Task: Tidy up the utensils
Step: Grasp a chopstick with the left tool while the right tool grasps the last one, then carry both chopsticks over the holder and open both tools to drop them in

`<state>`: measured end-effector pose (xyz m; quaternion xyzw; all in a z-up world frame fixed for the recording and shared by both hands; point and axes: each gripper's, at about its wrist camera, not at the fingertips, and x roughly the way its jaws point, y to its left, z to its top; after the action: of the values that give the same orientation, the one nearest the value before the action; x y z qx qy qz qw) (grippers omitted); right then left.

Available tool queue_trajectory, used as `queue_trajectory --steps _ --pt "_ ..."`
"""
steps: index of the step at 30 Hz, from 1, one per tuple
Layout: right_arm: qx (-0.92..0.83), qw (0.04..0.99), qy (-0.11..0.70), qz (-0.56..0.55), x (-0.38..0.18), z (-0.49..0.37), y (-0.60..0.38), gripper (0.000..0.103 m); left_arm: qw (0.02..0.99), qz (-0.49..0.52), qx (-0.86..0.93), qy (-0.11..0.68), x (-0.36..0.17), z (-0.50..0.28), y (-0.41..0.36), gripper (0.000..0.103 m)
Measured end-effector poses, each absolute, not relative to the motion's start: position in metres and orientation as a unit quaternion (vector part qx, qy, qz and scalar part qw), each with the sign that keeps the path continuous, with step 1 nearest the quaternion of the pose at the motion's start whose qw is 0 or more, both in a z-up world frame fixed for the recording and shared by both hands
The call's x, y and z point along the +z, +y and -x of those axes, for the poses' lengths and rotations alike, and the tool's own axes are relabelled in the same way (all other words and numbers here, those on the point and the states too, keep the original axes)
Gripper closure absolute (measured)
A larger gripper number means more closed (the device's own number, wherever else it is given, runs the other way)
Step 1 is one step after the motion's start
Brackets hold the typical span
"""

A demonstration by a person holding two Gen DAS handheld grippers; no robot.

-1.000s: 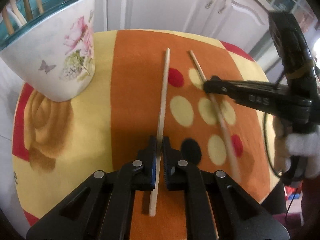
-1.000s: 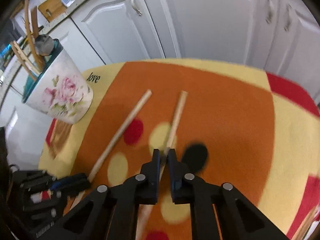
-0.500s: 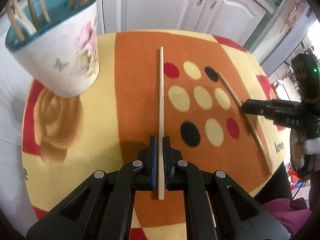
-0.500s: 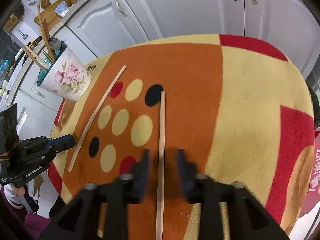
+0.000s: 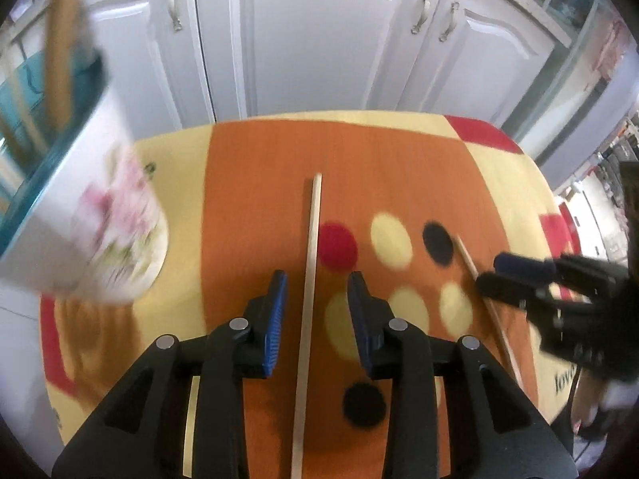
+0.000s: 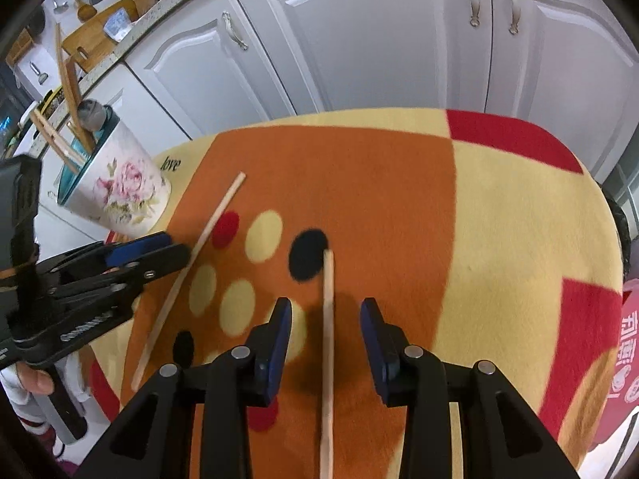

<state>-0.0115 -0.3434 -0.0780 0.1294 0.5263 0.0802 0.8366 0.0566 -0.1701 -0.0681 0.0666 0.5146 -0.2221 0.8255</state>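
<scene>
Left wrist view, kitchen: my left gripper [image 5: 315,299] hung over one chopstick [image 5: 307,319] lying flat on the orange-and-yellow tablecloth [image 5: 399,167], jaws opening, pads clear of the wood on both sides, stick running btwn them w/o contact. Its long axis ran straight along my fingers, far tip aimed toward the white cabinet doors [image 5: 311,40]. Floral utensil pot [image 5: 104,239] w/ teal rim stood up-left of that gripper, near, already holding several wooden sticks.

Right wrist view told the same on the other side: my right gripper [image 6: 325,331] stood parted, nothing pinched, second chopstick [image 6: 328,359] lying in the gap, also lengthwise along the fingers, tip just beside a black dot on the cloth. Both sticks lay roughly parallel, well apart.

Judgement: pot sat on the left side, so my left hand was the nearer one; right-hand stick had farther to go, across the left one. Either pickup would want jaws closing square across the thin shaft, since each axis was already lined up w/ its gripper.
</scene>
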Motion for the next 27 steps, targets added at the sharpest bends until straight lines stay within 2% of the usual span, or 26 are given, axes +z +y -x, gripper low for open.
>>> queue_trajectory --steps 1,3,8,10,11,12,16,27 --pt "0.077 0.839 0.522 -0.133 -0.079 0.009 -0.344 0.070 0.826 -0.065 -0.220 0.515 -0.070 -0.063 -0.174 0.073" --pt "0.077 0.840 0.520 -0.134 -0.082 0.003 -0.342 0.080 0.827 -0.068 -0.213 0.515 -0.074 -0.073 -0.181 0.073" --pt "0.084 0.840 0.525 -0.113 -0.089 -0.003 -0.337 0.091 0.820 -0.082 -0.200 0.529 -0.088 -0.094 -0.194 0.074" --pt "0.088 0.837 0.527 -0.113 -0.090 -0.007 -0.339 0.097 0.823 -0.098 -0.202 0.521 -0.087 -0.096 -0.201 0.076" --pt "0.090 0.837 0.528 -0.114 -0.090 -0.008 -0.339 0.097 0.822 -0.104 -0.207 0.520 -0.087 -0.097 -0.205 0.092" --pt "0.093 0.836 0.528 -0.122 -0.091 -0.009 -0.341 0.097 0.819 -0.104 -0.215 0.522 -0.087 -0.098 -0.207 0.097" --pt "0.105 0.837 0.521 -0.133 -0.082 -0.004 -0.345 0.098 0.804 -0.085 -0.244 0.535 -0.080 -0.095 -0.205 0.099" --pt "0.160 0.872 0.434 -0.160 0.005 0.034 -0.353 0.098 0.825 -0.021 -0.304 0.476 -0.002 -0.038 -0.149 0.099"
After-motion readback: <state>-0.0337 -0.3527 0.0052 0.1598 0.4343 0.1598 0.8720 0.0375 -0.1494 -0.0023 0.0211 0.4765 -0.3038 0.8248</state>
